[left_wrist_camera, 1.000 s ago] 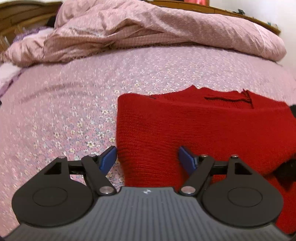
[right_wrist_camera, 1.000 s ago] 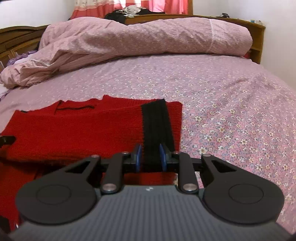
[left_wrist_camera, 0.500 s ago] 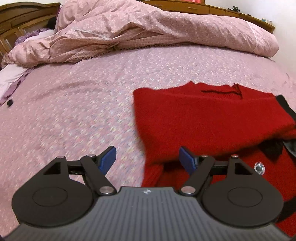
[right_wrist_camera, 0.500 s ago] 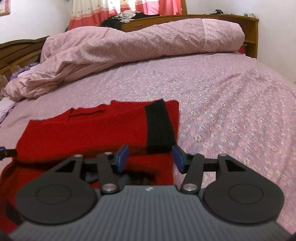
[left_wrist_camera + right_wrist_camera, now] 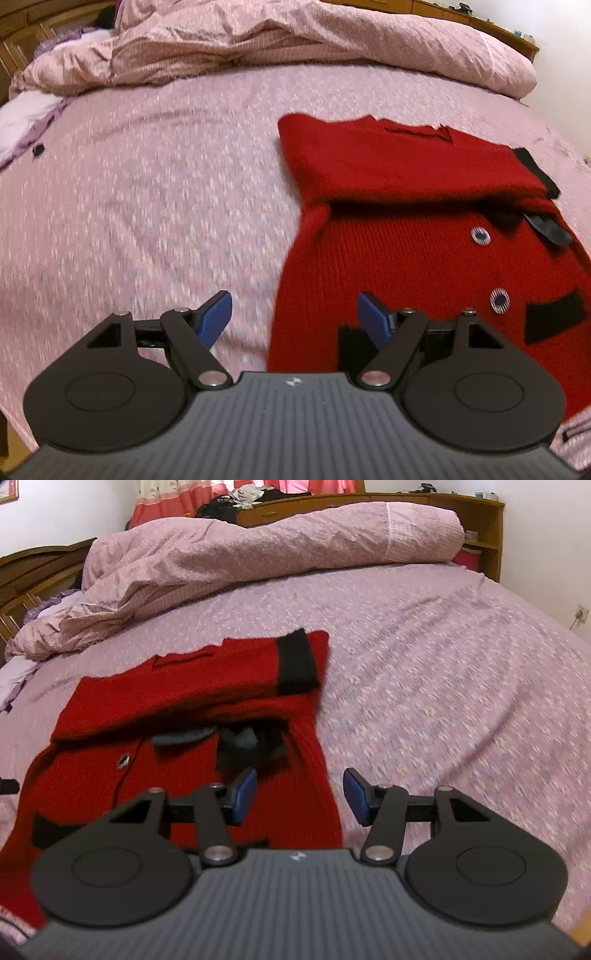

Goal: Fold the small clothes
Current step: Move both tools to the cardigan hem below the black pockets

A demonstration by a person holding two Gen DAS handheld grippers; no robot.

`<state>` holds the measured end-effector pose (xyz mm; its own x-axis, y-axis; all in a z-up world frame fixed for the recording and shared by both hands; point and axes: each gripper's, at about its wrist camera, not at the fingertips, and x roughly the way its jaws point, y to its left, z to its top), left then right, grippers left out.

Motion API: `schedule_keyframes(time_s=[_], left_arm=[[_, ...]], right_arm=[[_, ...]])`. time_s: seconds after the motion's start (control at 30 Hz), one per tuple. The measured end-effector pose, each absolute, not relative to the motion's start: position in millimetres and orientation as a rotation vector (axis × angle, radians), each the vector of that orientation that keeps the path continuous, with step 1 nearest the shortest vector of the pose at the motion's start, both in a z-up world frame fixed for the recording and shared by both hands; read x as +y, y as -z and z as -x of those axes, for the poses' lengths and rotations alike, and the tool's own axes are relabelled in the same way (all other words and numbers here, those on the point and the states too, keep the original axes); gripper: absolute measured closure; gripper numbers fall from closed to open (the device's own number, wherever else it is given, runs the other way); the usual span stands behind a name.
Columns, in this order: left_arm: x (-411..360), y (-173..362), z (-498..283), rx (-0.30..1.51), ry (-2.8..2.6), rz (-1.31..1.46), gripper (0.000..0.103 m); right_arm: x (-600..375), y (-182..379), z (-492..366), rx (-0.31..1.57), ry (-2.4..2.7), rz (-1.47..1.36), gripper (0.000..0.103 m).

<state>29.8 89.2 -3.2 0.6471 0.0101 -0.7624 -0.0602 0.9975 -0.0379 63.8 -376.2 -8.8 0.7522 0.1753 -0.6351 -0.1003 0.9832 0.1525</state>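
Observation:
A red knit cardigan (image 5: 406,258) with black trim and pale buttons (image 5: 479,235) lies flat on the pink floral bedsheet (image 5: 147,221). A sleeve is folded across its upper part, and the black cuff (image 5: 297,661) rests at the right side. My left gripper (image 5: 293,306) hangs open over the cardigan's left edge near the hem, holding nothing. In the right wrist view the cardigan (image 5: 147,701) fills the lower left. My right gripper (image 5: 300,781) is open above the garment's right edge, with nothing between its pads.
A crumpled pink quilt (image 5: 258,546) is heaped along the far side of the bed, with a wooden headboard shelf (image 5: 424,498) behind it. A small black item (image 5: 38,149) lies at the far left of the sheet. Bare sheet stretches left and right of the cardigan.
My right gripper opened and let go of the black cuff, which now lies on the cardigan. Both grippers drew back toward the near edge, so more of the lower body shows.

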Motion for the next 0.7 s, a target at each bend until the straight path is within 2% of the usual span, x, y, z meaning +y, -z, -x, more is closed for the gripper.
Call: schedule_keyframes(time_s=[0.7], left_arm=[[98,27,42,0.968,0.007,0.156,0.024]], right_arm=[[-395,29,-1,0.838,-0.15,-0.128,0.049]])
